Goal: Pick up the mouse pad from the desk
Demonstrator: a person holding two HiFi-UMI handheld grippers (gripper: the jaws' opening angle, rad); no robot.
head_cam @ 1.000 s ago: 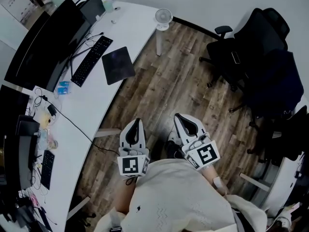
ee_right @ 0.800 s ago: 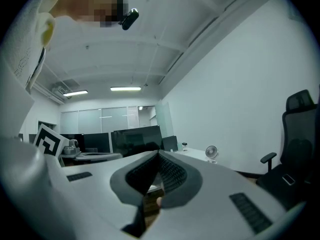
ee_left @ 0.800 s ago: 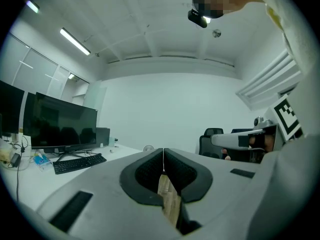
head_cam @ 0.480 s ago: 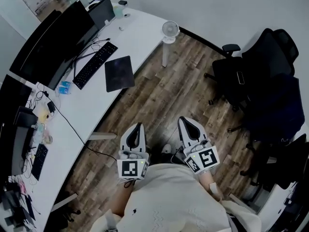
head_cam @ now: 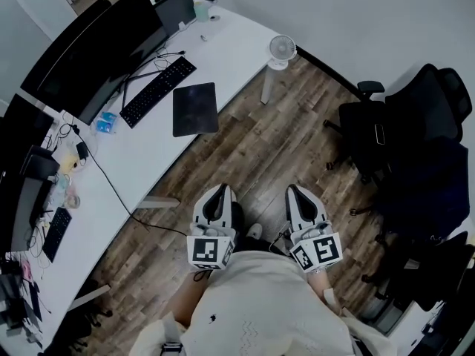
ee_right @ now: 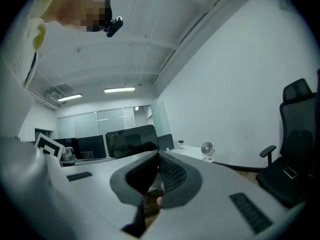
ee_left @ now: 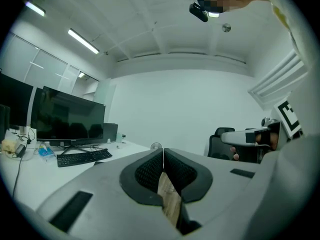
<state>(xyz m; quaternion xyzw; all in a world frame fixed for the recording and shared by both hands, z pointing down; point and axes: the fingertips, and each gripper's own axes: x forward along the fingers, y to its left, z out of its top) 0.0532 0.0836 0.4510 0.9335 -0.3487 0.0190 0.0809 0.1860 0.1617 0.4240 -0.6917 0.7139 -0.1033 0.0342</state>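
Observation:
The mouse pad (head_cam: 195, 108) is a dark rectangle lying flat on the white desk (head_cam: 148, 154), just right of a black keyboard (head_cam: 158, 91). Both grippers hang over the wood floor, well short of the desk and side by side in front of the person's body. My left gripper (head_cam: 220, 188) is shut, its ribbed pads (ee_left: 150, 171) meeting with nothing between them. My right gripper (head_cam: 296, 188) is shut and empty too, its jaws closed at the tip (ee_right: 159, 154). Neither gripper view clearly shows the pad.
Large dark monitors (head_cam: 96, 47) stand behind the keyboard. A small fan (head_cam: 281, 49) sits at the desk's right end. Cables and small items (head_cam: 70, 169) clutter the left part. Black office chairs (head_cam: 415, 147) stand at the right. Wood floor (head_cam: 252, 154) lies between me and the desk.
The head view has swung: desk, pad and fan now sit farther right and lower in it. Both grippers have shifted slightly right, still shut and side by side.

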